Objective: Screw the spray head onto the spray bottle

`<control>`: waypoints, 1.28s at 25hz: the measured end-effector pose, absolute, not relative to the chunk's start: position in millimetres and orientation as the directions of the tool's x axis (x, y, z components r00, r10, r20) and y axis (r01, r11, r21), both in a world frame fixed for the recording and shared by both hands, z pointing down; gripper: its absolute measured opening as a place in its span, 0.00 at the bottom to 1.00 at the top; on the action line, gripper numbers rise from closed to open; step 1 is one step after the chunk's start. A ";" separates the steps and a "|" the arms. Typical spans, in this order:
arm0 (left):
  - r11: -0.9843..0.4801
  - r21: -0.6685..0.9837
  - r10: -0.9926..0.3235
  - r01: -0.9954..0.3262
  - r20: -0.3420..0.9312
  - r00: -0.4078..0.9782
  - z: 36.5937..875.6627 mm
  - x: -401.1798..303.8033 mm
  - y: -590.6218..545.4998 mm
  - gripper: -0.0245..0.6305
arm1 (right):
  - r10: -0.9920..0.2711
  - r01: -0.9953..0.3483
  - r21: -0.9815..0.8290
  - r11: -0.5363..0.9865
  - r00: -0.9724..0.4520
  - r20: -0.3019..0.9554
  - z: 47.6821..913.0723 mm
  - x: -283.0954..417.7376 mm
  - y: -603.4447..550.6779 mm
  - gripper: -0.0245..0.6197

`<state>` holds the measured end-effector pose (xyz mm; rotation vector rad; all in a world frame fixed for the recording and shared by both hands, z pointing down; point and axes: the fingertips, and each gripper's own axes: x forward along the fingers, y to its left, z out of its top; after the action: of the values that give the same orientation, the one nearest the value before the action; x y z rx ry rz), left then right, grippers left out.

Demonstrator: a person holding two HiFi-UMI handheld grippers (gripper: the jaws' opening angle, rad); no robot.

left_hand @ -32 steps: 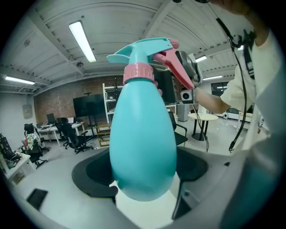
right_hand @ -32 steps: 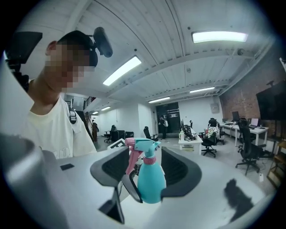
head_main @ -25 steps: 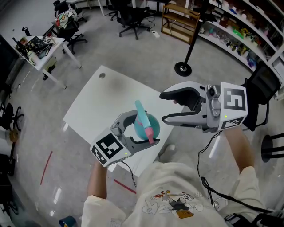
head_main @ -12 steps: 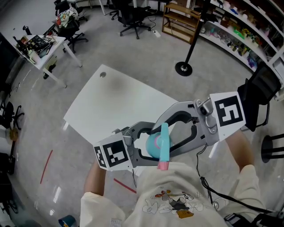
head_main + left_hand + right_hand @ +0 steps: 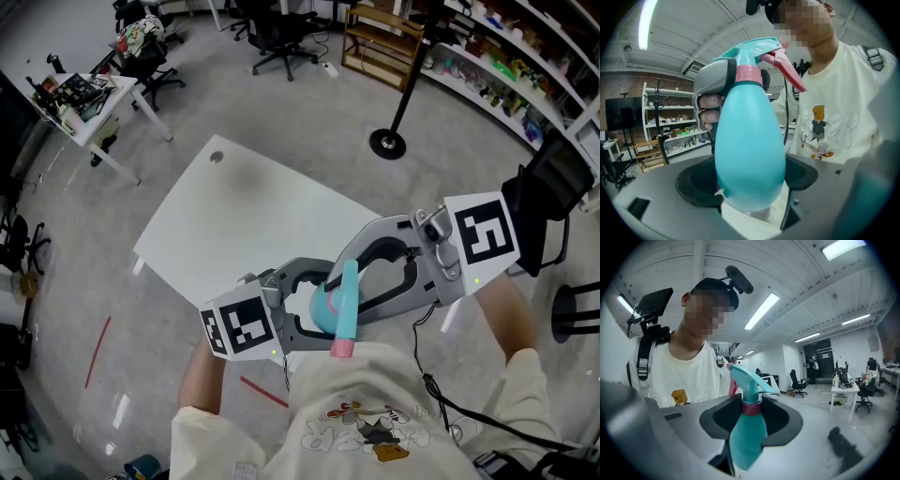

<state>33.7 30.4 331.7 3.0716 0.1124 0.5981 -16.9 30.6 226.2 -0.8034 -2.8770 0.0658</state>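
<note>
Bottle [image 5: 322, 311], teal and opaque, is clamped at its belly by the left gripper [image 5: 750, 187], in the air over the near edge of the table [image 5: 234, 225]. The head [image 5: 747, 380] is seated on it. The right gripper [image 5: 750, 423], jaws just narrowed, is closed about the pink collar [image 5: 751, 408]. The bottle's contents cannot be told.

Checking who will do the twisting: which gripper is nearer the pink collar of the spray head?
Right. The right gripper has just been closing its jaws around the pink collar, one on each side. The left gripper holds the bottle by its body, below the collar.
</note>
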 end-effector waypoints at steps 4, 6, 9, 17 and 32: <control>-0.997 0.041 -0.047 -0.067 0.384 0.922 342.4 34.0 14.2 0.67 | 0.428 0.418 -0.096 0.903 -0.891 0.151 237.5 -17.4 15.6 0.25; -0.989 0.045 -0.109 -0.138 0.391 0.914 345.4 32.2 4.9 0.67 | 0.384 0.372 -0.099 0.923 -0.910 0.156 240.6 -19.0 7.1 0.25; -0.973 0.038 -0.195 -0.229 0.403 0.894 347.9 27.5 -9.1 0.67 | 0.326 0.316 -0.084 0.945 -0.931 0.166 244.2 -22.9 -5.2 0.25; -0.911 0.030 -0.361 -0.410 0.419 0.833 347.8 15.2 -41.4 0.67 | 0.174 0.166 -0.058 0.984 -0.968 0.181 244.7 -32.3 -34.9 0.25; -0.583 -0.102 -0.742 -0.806 0.472 0.476 373.7 -18.9 -99.9 0.67 | -0.240 -0.249 -0.011 0.969 -0.944 0.226 268.3 -47.0 -82.6 0.25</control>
<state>-18.9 -99.9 373.7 2.5813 -1.3619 0.7242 -47.0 -82.6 268.3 0.3637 -2.8936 0.0581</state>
